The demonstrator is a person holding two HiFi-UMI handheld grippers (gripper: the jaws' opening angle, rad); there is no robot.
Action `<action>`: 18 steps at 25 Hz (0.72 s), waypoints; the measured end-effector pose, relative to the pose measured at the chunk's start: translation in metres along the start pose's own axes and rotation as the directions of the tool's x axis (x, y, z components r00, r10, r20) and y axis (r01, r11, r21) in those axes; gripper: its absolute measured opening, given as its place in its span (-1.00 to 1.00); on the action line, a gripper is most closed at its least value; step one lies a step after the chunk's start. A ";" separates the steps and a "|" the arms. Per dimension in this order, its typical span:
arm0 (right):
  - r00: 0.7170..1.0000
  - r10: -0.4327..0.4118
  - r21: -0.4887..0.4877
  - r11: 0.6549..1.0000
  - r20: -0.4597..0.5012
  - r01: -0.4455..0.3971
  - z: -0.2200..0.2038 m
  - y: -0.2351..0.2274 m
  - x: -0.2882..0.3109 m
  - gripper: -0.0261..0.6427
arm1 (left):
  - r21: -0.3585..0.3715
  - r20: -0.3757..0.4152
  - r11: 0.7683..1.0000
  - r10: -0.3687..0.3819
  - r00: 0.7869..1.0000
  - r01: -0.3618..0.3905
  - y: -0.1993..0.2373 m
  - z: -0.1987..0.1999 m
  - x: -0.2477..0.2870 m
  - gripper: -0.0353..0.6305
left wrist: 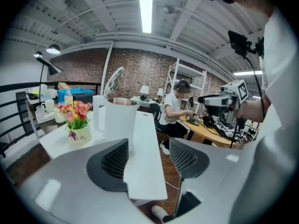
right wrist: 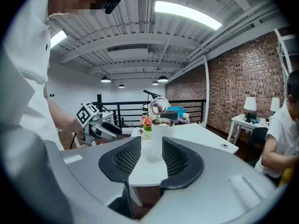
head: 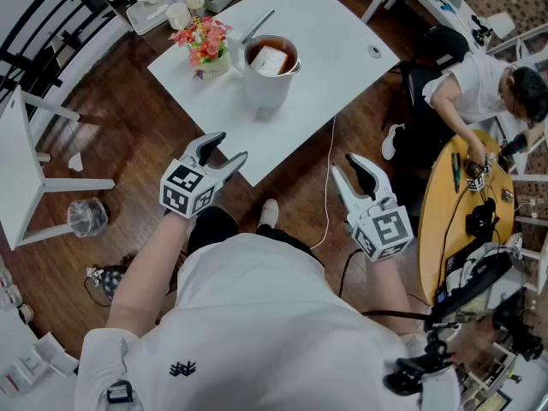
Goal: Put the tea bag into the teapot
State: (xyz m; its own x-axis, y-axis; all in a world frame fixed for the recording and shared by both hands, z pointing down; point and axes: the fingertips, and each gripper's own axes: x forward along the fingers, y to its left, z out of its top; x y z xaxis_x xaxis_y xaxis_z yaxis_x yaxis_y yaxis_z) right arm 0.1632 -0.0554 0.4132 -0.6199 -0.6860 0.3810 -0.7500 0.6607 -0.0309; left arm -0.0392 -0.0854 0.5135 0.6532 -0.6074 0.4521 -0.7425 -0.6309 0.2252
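Note:
A white teapot (head: 271, 74) stands on the white table (head: 342, 67) with its lid (head: 258, 25) tipped open. A pale tea bag (head: 269, 60) lies inside it in brown liquid. Both grippers hang short of the table's near edge, over the floor. My left gripper (head: 229, 148) is open and empty, aimed at the teapot (left wrist: 114, 119). My right gripper (head: 345, 165) is likewise open with nothing between its fingers. The teapot (right wrist: 160, 136) shows straight ahead between them, its lid (right wrist: 159, 106) raised.
A pot of pink and red flowers (head: 205, 45) stands left of the teapot. A tray with cups (head: 163, 2) sits beyond the table. A person (head: 479, 92) works at a round wooden table (head: 445, 212) on the right. A cable (head: 330, 178) runs across the floor.

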 end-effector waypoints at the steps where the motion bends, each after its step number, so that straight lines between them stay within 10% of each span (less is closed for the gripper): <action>1: 1.000 -0.007 0.005 1.000 -0.006 0.007 0.000 -0.005 0.007 -0.53 | 0.007 -0.028 1.000 -0.007 1.000 0.008 0.011 -0.005 0.017 -0.09; 18: 0.982 -0.147 0.090 0.983 -0.118 0.158 0.004 -0.030 0.079 -0.53 | 0.039 -0.357 0.987 -0.131 0.925 0.156 0.093 -0.082 0.199 -0.09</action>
State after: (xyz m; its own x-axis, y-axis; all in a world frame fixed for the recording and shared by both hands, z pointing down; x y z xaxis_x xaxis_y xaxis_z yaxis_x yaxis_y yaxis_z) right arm 0.1359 -0.1304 0.4399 -0.4716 -0.7346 0.4878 -0.8560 0.5143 -0.0531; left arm 0.0090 -0.2250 0.6954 0.6486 -0.3063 0.6968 -0.6255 -0.7362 0.2586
